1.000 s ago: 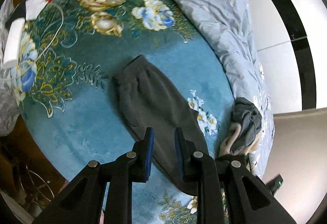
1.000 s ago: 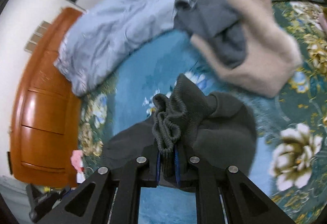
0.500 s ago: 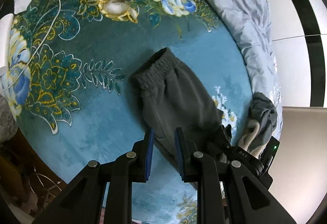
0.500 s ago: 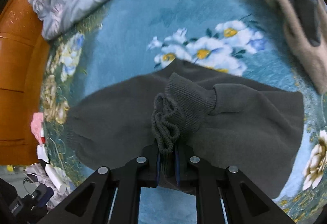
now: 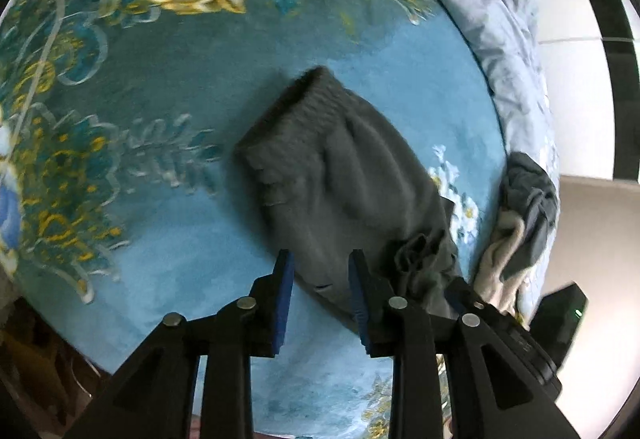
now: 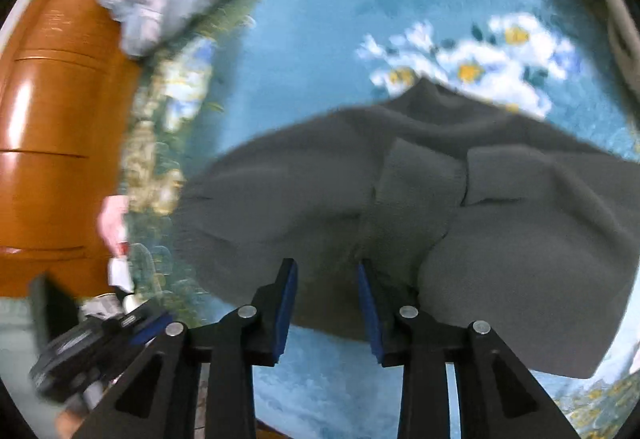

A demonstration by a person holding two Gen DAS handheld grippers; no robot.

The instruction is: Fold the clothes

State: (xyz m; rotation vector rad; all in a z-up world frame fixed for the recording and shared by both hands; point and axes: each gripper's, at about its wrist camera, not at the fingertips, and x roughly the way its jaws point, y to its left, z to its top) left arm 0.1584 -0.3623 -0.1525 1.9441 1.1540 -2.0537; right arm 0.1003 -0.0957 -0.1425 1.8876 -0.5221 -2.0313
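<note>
Left wrist view: floral teal blanket (image 5: 168,239) spread across a bed, grey quilt (image 5: 500,19) bunched along the far right edge, pale wall beyond. Dark grey trousers (image 5: 344,191) laid out on the blanket's plain blue middle, long axis running from the elastic waistband at upper centre down toward the near right edge, straight under the left gripper (image 5: 320,295). Jaws opening, blue pads clear of the cloth, nothing pinched; near hem of the trousers just below and between them. Small heap of grey and beige clothes (image 5: 516,235) by the right edge.

Right wrist view: same blanket, wooden headboard (image 6: 52,143) at left. Trousers (image 6: 460,223) doubled over, folded cuffs lying on top, directly ahead of the right gripper (image 6: 326,299). Jaws opening, cloth let go, near folded edge lying just between the pads without touching them.
</note>
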